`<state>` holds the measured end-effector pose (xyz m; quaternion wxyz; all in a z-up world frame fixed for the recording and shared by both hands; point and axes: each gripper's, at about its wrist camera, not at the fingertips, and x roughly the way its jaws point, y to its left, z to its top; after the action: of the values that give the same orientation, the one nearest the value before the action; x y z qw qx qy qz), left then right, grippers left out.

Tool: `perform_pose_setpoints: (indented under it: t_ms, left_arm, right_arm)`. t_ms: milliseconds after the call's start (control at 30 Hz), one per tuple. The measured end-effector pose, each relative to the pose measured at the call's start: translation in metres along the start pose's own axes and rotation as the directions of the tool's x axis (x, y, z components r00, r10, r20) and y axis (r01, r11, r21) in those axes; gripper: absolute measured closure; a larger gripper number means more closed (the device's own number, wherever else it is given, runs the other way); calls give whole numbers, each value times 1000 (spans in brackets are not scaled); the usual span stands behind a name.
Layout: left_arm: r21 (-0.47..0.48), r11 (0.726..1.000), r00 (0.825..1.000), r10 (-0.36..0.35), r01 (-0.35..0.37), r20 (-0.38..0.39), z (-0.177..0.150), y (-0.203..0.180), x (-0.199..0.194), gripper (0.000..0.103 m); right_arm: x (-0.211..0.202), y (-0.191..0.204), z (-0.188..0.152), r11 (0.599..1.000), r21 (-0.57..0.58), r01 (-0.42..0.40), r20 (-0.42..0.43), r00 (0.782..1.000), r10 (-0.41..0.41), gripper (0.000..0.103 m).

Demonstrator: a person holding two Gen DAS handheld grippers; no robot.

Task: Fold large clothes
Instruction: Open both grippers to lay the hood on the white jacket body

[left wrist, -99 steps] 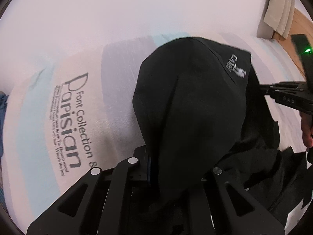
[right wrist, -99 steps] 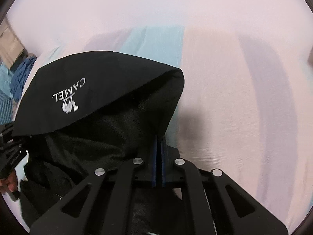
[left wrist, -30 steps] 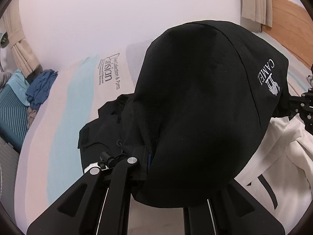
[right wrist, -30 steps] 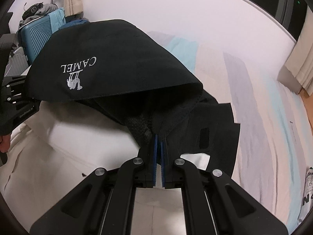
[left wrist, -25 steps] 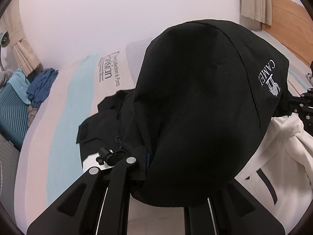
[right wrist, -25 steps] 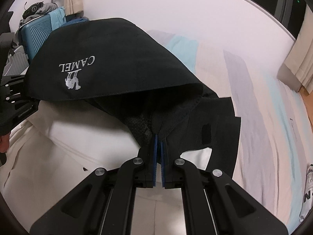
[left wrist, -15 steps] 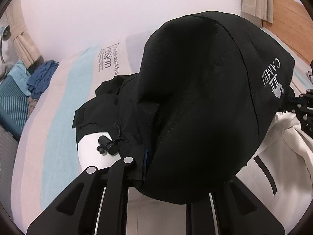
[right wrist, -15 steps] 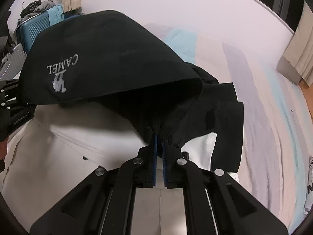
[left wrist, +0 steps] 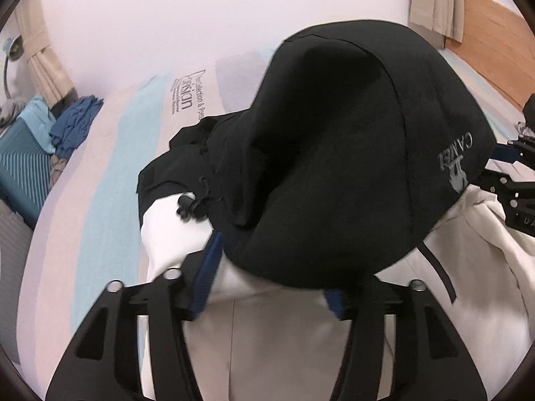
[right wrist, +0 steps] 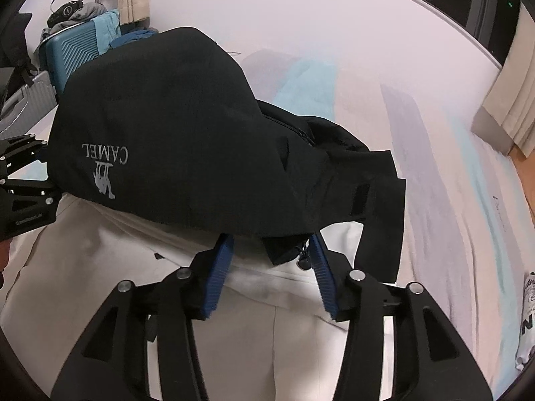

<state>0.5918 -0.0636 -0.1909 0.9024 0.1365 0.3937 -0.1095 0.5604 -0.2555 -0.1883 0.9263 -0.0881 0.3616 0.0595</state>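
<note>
A white jacket (left wrist: 284,341) with a black hood (left wrist: 334,153) marked CAMEL lies on the striped bed sheet (left wrist: 100,173). The hood is folded down over the white body (right wrist: 100,267). My left gripper (left wrist: 271,287) has its jaws opening; the hood's rim hangs between the blue pads (left wrist: 205,274) and neither presses on it. My right gripper (right wrist: 269,267) is opening too, with the hood's edge (right wrist: 187,140) and a drawcord toggle (right wrist: 303,262) loose between its pads (right wrist: 217,274). Each gripper shows at the edge of the other's view, level with the hood's sides.
A teal suitcase (right wrist: 73,50) with clothes piled on it stands past the bed's far left corner, blue clothes (left wrist: 75,123) beside it. Curtains (right wrist: 508,100) and a wooden floor (left wrist: 495,50) lie to the right. A printed white item (right wrist: 530,314) rests at the bed's right edge.
Both grippers' jaws have come apart and let go of the hood. The hood has sunk lower onto the white jacket body, and both grippers have edged back from it.
</note>
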Motion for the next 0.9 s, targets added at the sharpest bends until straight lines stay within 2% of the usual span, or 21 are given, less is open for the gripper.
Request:
perform_pose_setpoints:
  t_ms: [67, 200, 367, 500, 600, 900]
  left_arm:
    - [6, 1000, 1000, 0, 0, 0, -2, 0, -3, 44]
    - [-8, 1000, 1000, -3, 3, 4, -7, 2, -10, 28]
    - [-25, 1000, 1000, -8, 8, 14, -10, 4, -22, 15]
    - [-20, 1000, 1000, -15, 16, 26, -15, 3, -34, 10]
    - [-21, 999, 999, -35, 36, 23, -18, 2, -40, 6]
    - [-16, 997, 997, -82, 82, 6, -31, 3, -63, 6]
  right_arm:
    - [-4, 1, -3, 1000, -7, 3, 7, 1000, -3, 49]
    - [-10, 2, -8, 1000, -6, 3, 11, 1000, -3, 37]
    - [-21, 5, -12, 1000, -3, 4, 26, 1000, -4, 25]
    - [-29, 6, -17, 1000, 3, -2, 30, 1000, 2, 23]
    - [-36, 8, -21, 1000, 2, 1, 40, 999, -1, 17]
    - [-58, 9, -30, 999, 35, 7, 47, 999, -9, 7]
